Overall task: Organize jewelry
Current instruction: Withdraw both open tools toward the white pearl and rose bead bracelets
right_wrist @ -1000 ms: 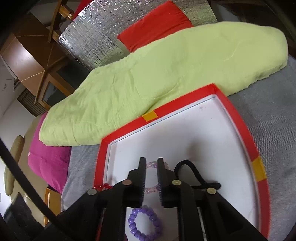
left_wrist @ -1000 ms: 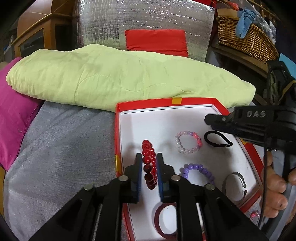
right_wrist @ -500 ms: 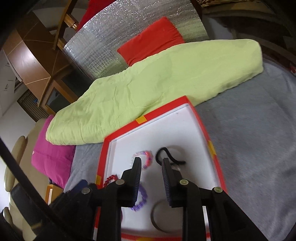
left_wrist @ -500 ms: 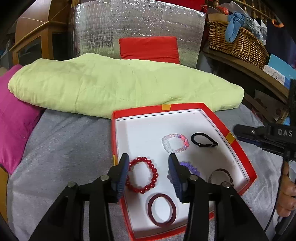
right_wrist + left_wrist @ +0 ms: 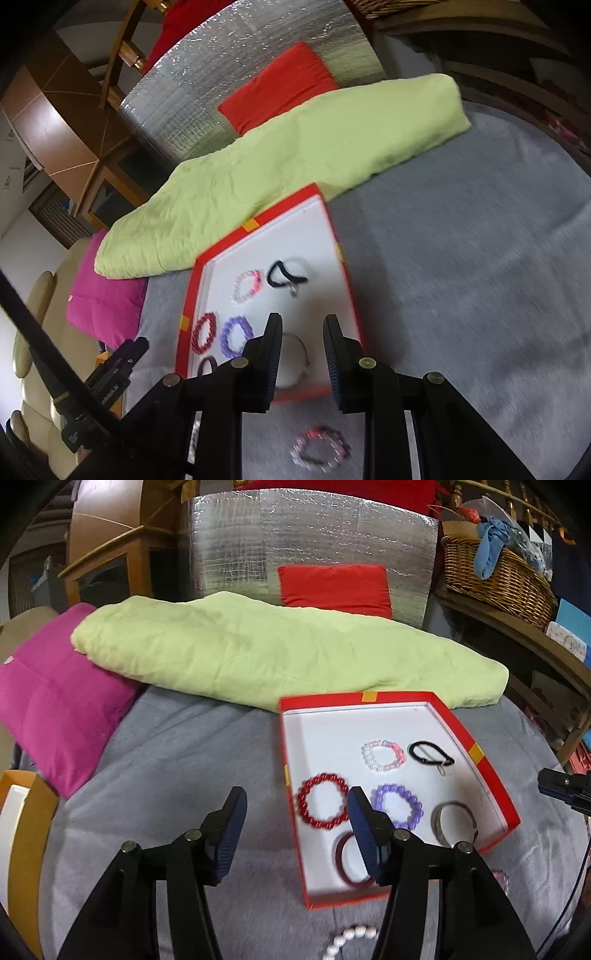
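We see the grey bed (image 5: 192, 760) carrying everything, with the green quilt (image 5: 280, 653) along its far edge and the magenta pillow (image 5: 55, 698) at its far left corner; the red box (image 5: 491, 775) sits right of the bed's middle, just in front of the quilt. A second ago our left tongs (image 5: 295, 830) were pressed on the red bead bracelet (image 5: 323, 806) low inside the box, and our right tongs (image 5: 303, 354) hovered nearly closed over the pink-white bracelet (image 5: 384, 756) and the black cord bracelet (image 5: 430, 756); now both pairs have drawn back toward the near edge of the bed and stand spread, holding nothing. The red bead bracelet lies flat by the box's left wall, released; beside it are the purple bead bracelet (image 5: 397, 806), the silver bangle (image 5: 454, 821) toward the box's right corner, and the dark red bangle (image 5: 351, 864) at its near wall, partly behind a finger (image 5: 364, 827) of the left tongs. We judge that six pieces are now placed and well apart from one another, so that placement looks finished; what remains lies on the bed outside the box near its front edge: a white pearl strand (image 5: 351, 938) in the left view and a blurred pink and dark bracelet (image 5: 319, 448) in the right view, just below the right tongs; we would take these next.
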Tool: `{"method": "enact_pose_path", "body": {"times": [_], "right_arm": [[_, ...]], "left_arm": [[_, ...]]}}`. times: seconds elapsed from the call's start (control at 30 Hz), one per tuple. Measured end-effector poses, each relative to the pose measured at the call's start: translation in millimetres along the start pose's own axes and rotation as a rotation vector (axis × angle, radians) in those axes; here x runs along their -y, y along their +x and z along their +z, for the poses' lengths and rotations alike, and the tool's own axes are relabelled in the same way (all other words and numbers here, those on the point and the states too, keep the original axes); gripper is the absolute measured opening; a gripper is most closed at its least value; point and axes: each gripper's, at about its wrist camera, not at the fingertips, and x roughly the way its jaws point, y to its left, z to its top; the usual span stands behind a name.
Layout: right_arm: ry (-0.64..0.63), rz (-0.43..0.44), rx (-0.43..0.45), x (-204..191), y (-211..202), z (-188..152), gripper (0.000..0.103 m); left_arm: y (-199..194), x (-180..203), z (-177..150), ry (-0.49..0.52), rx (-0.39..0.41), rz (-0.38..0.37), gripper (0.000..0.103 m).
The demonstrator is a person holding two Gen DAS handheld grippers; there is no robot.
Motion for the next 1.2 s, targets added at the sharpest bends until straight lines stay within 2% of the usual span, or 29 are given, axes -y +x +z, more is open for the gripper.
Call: {"method": "enact_pose_path", "body": {"times": [0.23, 0.37, 0.5, 0.63, 0.9, 1.2], "right_arm": [[-0.008, 0.003, -0.042, 11, -21, -34, 0.026], [-0.006, 0.007, -0.071, 16, -29, -55, 0.034], [0.000, 0.009, -0.094, 22, -36, -75, 0.034], [-0.002, 0.010, -0.100, 23, -40, -85, 0.034], [-0.005, -0.003, -0.131, 17, -23, -85, 0.034], [-0.033, -0.018, -0.177, 7, -4, -88, 0.034]], "left_arm": [[-29, -4, -33, 0.017, -0.030, 0.048, 0.060], [-46, -7, -53, -0.007, -0.043, 0.057, 0.061], [-61, -4, -73, -0.015, -0.058, 0.074, 0.061], [-69, 5, -94, -0.034, -0.076, 0.088, 0.066], [-62, 31, -96, 0.040, -0.066, 0.134, 0.067], [-53, 38, -91, 0.068, -0.069, 0.138, 0.067]]}}
